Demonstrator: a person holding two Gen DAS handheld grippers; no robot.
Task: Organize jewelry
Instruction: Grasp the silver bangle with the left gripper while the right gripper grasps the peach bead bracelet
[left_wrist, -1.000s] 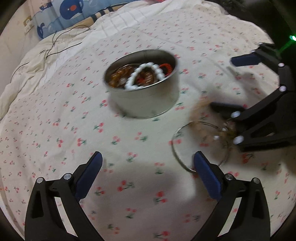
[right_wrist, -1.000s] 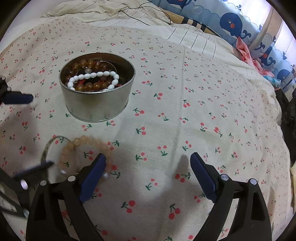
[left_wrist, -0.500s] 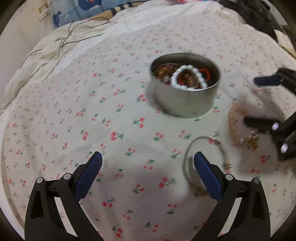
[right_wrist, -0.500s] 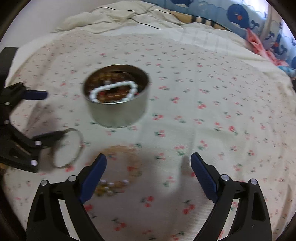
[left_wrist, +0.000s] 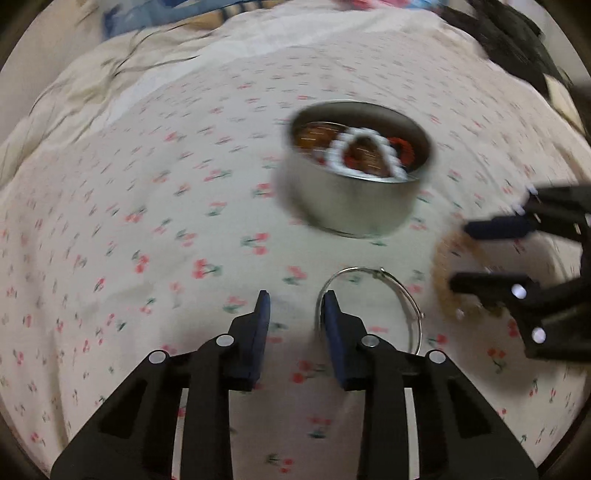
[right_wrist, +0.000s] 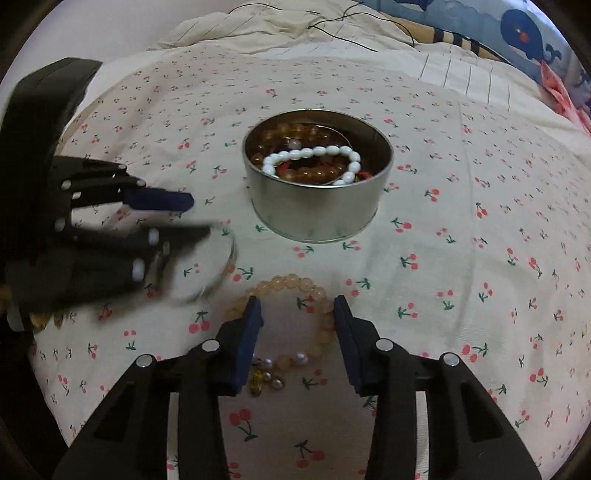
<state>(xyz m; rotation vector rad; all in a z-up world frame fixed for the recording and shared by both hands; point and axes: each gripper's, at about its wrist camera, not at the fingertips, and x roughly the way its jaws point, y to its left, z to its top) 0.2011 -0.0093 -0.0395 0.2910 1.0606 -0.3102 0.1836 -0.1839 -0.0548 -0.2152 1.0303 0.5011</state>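
Note:
A round metal tin (right_wrist: 317, 192) (left_wrist: 354, 173) on the cherry-print bedsheet holds a white bead bracelet (right_wrist: 314, 158) and amber beads. A thin silver bangle (left_wrist: 373, 295) lies in front of the tin; my left gripper (left_wrist: 295, 314) is partly closed, its right finger at the bangle's left rim, not gripping it. The bangle shows blurred in the right wrist view (right_wrist: 210, 273). A pale peach bead bracelet (right_wrist: 295, 306) with small charms lies under my right gripper (right_wrist: 297, 317), whose narrowed jaws straddle it without closing on it.
The cherry-print sheet (right_wrist: 461, 240) covers a rumpled bed. Black cables (right_wrist: 332, 26) and a whale-print pillow (right_wrist: 524, 33) lie at the back. Dark clothing (left_wrist: 517, 40) sits at the far right in the left wrist view.
Both grippers have narrowed from wide open. The left one moved in to the bangle's left rim, and the right one moved over the peach bracelet.

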